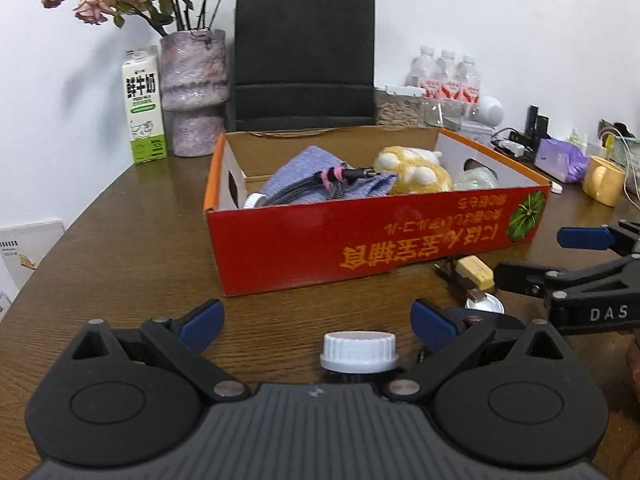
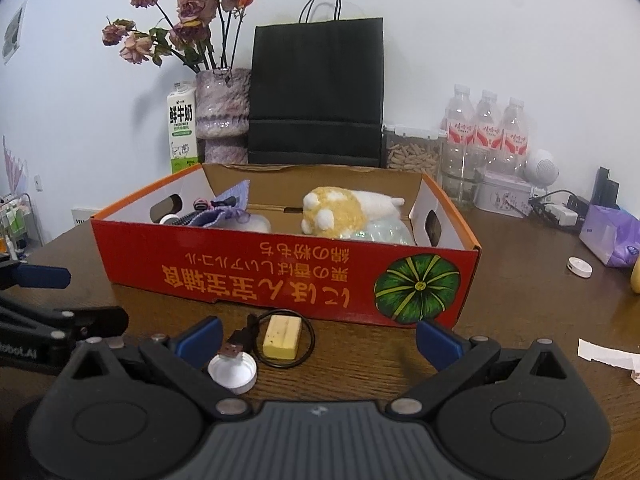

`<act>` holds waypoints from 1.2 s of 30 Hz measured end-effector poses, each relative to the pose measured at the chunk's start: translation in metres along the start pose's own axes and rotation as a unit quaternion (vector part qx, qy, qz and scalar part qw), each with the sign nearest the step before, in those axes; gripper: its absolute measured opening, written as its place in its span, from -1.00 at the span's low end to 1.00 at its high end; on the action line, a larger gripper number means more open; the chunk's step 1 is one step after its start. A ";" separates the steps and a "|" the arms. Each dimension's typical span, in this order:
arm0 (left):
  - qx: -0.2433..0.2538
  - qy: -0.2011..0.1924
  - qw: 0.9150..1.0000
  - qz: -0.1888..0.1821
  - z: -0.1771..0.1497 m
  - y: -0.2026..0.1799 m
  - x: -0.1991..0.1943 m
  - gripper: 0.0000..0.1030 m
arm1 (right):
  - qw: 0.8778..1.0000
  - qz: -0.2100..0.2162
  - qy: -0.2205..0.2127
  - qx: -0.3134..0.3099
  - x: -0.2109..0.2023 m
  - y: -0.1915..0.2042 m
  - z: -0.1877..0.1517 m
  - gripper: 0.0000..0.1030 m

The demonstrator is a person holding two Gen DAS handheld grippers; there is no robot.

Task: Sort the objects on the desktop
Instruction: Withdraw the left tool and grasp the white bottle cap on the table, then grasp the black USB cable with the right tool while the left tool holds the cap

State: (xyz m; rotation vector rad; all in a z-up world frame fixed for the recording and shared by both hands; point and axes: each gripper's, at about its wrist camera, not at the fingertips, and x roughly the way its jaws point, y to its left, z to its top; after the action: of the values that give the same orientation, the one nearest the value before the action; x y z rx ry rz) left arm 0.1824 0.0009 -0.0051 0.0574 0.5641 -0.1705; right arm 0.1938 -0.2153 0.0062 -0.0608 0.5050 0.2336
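A red cardboard box (image 1: 360, 240) stands on the brown table (image 1: 132, 256); it also shows in the right wrist view (image 2: 280, 276). It holds a yellow plush toy (image 1: 416, 172), a purple cloth pouch (image 1: 320, 176) and a black cable (image 1: 316, 190). My left gripper (image 1: 318, 322) is open, with a white bottle cap (image 1: 359, 351) on the table between its fingers. My right gripper (image 2: 318, 338) is open and empty. In front of it lie a yellow eraser (image 2: 282, 337), a black USB cable (image 2: 240, 342) and a white lid (image 2: 233, 372).
A vase of dried roses (image 2: 222, 116), a milk carton (image 1: 144, 106) and a black paper bag (image 1: 306, 56) stand behind the box. Water bottles (image 2: 486, 128), a purple pack (image 2: 610, 234), a yellow mug (image 1: 602, 180) and a small white disc (image 2: 579, 267) are at the right.
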 end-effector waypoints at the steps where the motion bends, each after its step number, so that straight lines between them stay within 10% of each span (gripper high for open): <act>1: 0.002 0.004 1.000 -0.001 -0.001 -0.001 0.001 0.80 | 1.000 0.000 0.002 0.000 0.001 0.000 0.000 1.00; 8: -0.003 0.041 0.998 -0.041 -0.003 -0.003 0.006 -0.22 | 1.000 0.002 0.009 -0.005 0.002 0.002 -0.001 1.00; 17: -0.028 0.012 0.999 -0.020 0.000 0.003 0.001 -0.22 | 1.000 0.022 -0.003 -0.021 -0.001 0.009 0.000 0.95; 22: -0.038 0.000 0.999 0.002 0.003 0.007 0.000 -0.22 | 0.998 0.047 -0.003 -0.044 0.000 0.021 0.004 0.47; 27: -0.037 -0.007 0.999 0.016 0.003 0.009 -0.002 -0.22 | 0.996 0.064 0.010 -0.057 0.009 0.031 0.011 -0.42; 36: -0.042 -0.011 0.999 0.016 0.003 0.011 -0.004 -0.21 | 0.993 0.064 0.077 -0.064 0.033 0.043 0.012 -0.64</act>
State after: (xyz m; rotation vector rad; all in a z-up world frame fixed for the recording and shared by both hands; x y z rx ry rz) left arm 0.1827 0.0116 0.0000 -0.0168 0.5483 -0.1160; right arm 0.2178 -0.1649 0.0008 -0.1733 0.6471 0.3883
